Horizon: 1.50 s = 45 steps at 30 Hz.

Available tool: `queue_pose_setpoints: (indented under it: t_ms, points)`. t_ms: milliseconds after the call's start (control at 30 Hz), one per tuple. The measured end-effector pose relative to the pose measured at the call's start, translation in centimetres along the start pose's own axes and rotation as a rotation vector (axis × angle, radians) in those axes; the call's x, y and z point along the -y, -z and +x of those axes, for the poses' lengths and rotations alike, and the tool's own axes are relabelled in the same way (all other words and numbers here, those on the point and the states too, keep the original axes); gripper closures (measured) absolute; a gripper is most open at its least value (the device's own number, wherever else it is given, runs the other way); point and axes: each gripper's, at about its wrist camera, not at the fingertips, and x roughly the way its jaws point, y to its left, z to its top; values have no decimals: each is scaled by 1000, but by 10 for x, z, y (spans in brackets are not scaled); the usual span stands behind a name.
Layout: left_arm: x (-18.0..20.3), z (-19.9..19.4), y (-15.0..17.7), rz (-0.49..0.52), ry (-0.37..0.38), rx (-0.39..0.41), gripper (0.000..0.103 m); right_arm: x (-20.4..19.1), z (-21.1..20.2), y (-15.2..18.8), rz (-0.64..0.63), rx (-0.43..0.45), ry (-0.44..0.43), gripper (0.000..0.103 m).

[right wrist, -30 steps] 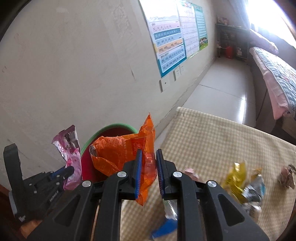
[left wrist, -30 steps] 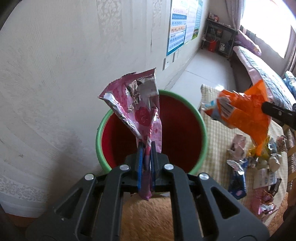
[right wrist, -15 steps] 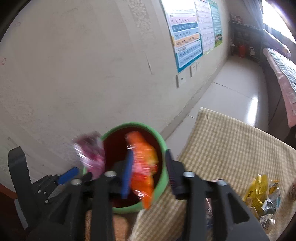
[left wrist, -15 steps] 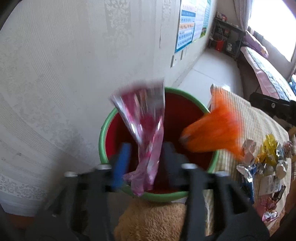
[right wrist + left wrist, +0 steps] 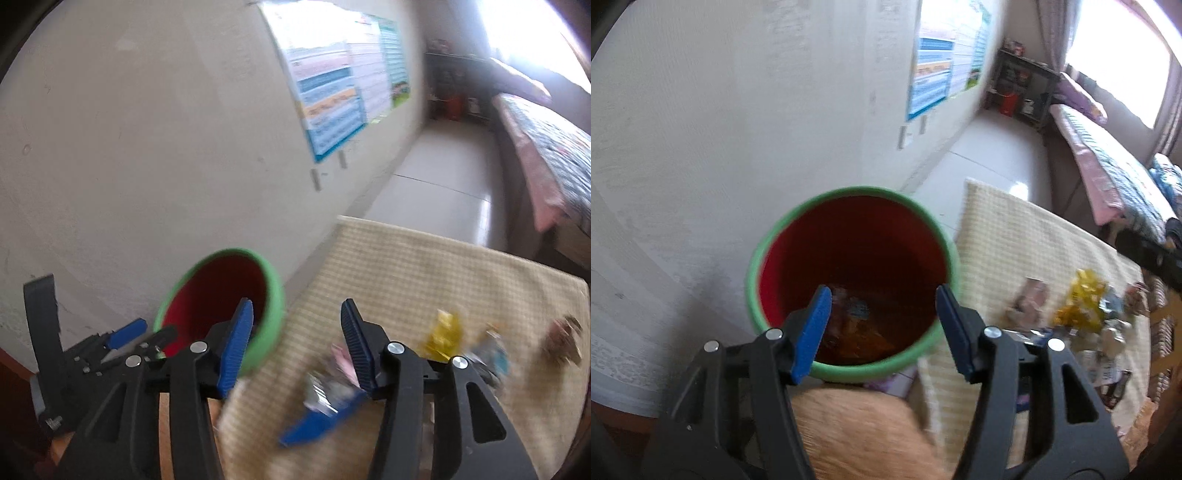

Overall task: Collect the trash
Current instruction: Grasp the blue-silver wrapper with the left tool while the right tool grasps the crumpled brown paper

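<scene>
The red bin with the green rim is standing against the wall at the corner of the surface, probably so that wrappers can be carried a short way and dropped straight in; crumpled wrappers are already lying at its bottom, though blur is making them hard to tell apart. The left tool is hovering over the bin's mouth with its blue pads spread wide and nothing between them, so it is gripping nothing and touching nothing. The right tool is pointing at the near edge of the checked cloth, just beside the bin, its jaws likewise wide apart and empty. The remaining trash is lying scattered on the cloth, well apart from the bin: a yellow wrapper, a brownish one further right, and a blue packet with a pinkish piece low in the right wrist view, seen between and below the right tool's fingers, with no contact visible. Judging by this, a good part of the task is still waiting: several pieces are sitting uncollected, and both tools are looking free for another pickup.
</scene>
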Motion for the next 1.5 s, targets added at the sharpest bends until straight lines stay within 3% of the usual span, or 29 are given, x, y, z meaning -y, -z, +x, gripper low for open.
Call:
queue_pose_setpoints:
  t_ms: [300,500,800,833,900,933,1133,1200,1500]
  points:
    - [87,5,35,141,113,-76,47,64,-40,54,150,-32,96,53]
    - [123,23,57,234,110,-135,47,78,-56,72,158,-29,121,53]
    - [138,56,60,245,91,-204,48,91,-64,73,191,-9,104,53]
    - [139,59,60,244,94,-210,51,94,-65,74,191,-8,109,53]
    - [139,67,61,244,105,-239,80,100,-66,78,191,-12,127,53]
    - [138,70,63,242,111,-255,85,104,-66,80,196,-17,138,53]
    - [131,53,69,208,125,-242,88,143,-67,83,227,-20,236,52]
    - [128,38,72,202,128,-221,88,166,-64,80,234,-18,300,45]
    - [124,12,68,222,84,-154,88,269,-28,59,371,-60,444,42]
